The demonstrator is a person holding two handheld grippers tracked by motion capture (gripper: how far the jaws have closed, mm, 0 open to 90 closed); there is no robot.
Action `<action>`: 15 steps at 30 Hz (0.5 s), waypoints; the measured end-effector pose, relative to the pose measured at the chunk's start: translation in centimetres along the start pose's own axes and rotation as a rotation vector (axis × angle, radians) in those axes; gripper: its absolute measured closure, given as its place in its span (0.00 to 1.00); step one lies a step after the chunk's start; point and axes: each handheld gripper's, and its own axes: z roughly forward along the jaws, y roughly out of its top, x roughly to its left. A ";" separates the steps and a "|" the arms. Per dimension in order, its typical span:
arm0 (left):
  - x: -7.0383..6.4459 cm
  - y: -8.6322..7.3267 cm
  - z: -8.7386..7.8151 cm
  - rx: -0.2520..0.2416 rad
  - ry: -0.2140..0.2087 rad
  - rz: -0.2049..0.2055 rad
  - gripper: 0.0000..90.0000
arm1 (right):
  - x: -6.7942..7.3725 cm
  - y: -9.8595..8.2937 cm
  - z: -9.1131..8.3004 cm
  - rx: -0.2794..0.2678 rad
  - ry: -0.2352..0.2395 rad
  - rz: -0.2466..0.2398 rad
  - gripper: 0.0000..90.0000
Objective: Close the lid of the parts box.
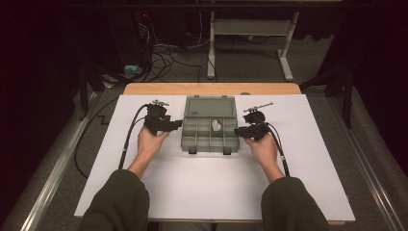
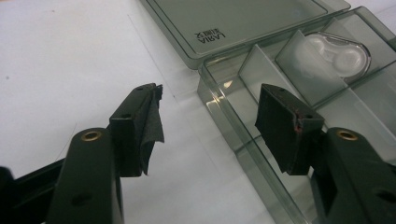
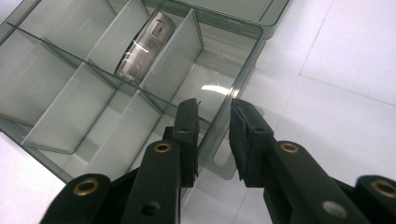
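A clear grey compartment box [image 1: 188,142] lies open on the white table, its lid [image 1: 210,107] folded back flat. One middle compartment holds a small white rounded case [image 1: 216,125], which appears pale in the left gripper view [image 2: 336,53] and silvery in the right gripper view [image 3: 144,46]. My left gripper [image 1: 179,124] is at the box's left side. It is open [image 2: 210,107], with one jaw outside the box wall [image 2: 219,116] and the other over a compartment. My right gripper [image 1: 238,131] is at the right side. Its jaws [image 3: 215,112] are narrowly open, astride the right wall [image 3: 233,84], and hold nothing.
The white table sheet [image 1: 211,192] extends well in front of the box and to both sides. A cable [image 1: 127,139] trails from each gripper toward the person. Two latch tabs [image 1: 192,150] stick out at the box's front edge. Beyond the table are floor cables and a desk frame [image 1: 286,57].
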 end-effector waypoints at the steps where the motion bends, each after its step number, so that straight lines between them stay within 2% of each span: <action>1: 0.1 0.2 0.1 0.008 0.000 -0.003 0.45 | 0.0 0.0 0.0 0.000 0.000 -0.001 0.81; 3: 0.0 0.7 0.3 0.018 0.007 0.004 0.45 | 0.0 0.0 0.0 0.001 0.002 -0.004 0.81; 6: -0.1 1.6 0.6 0.023 -0.008 0.002 0.45 | 0.0 0.0 0.0 0.001 0.002 -0.007 0.81; 11: -0.2 2.8 1.3 0.055 -0.013 -0.013 0.46 | 0.1 0.0 0.0 0.003 -0.003 -0.010 0.81; 15: 0.3 3.7 2.0 0.075 -0.029 -0.038 0.47 | 0.1 0.1 0.0 0.005 -0.004 -0.013 0.81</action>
